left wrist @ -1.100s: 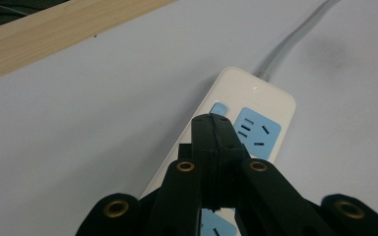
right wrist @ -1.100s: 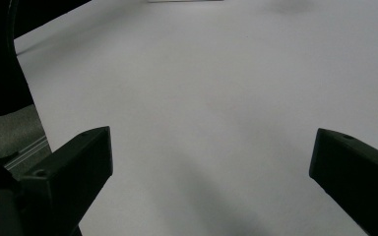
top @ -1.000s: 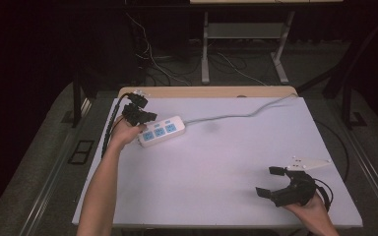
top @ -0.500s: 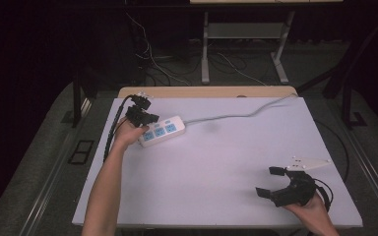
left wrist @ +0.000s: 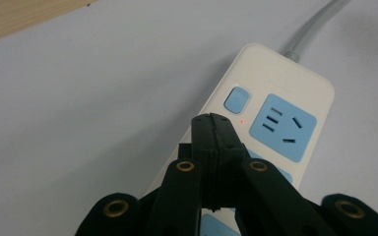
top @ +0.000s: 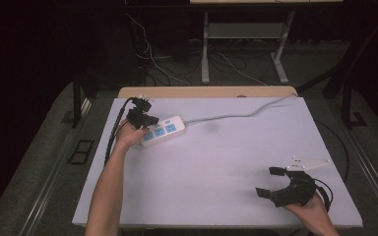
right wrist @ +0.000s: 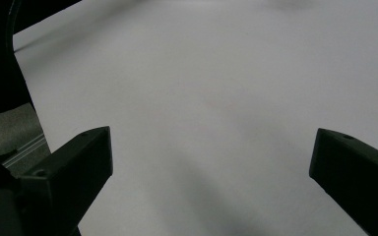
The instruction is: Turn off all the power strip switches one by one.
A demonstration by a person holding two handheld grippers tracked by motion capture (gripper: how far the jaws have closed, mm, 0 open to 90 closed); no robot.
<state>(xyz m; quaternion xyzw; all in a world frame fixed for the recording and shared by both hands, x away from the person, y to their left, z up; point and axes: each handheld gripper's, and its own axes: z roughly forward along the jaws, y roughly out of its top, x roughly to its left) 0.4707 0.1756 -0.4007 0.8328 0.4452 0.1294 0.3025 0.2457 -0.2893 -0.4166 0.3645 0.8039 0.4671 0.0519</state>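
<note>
We see left gripper fingers clenched, empty, over power strip near table far left corner; right gripper fingers released, near right corner.

A white surface is lying under the scene, with a strip of bare wood showing along its far edge. Beyond it, a metal table frame is standing on the dark floor, and loose cables are trailing across the floor near it. A black floor socket plate is sitting left of the surface.
</note>
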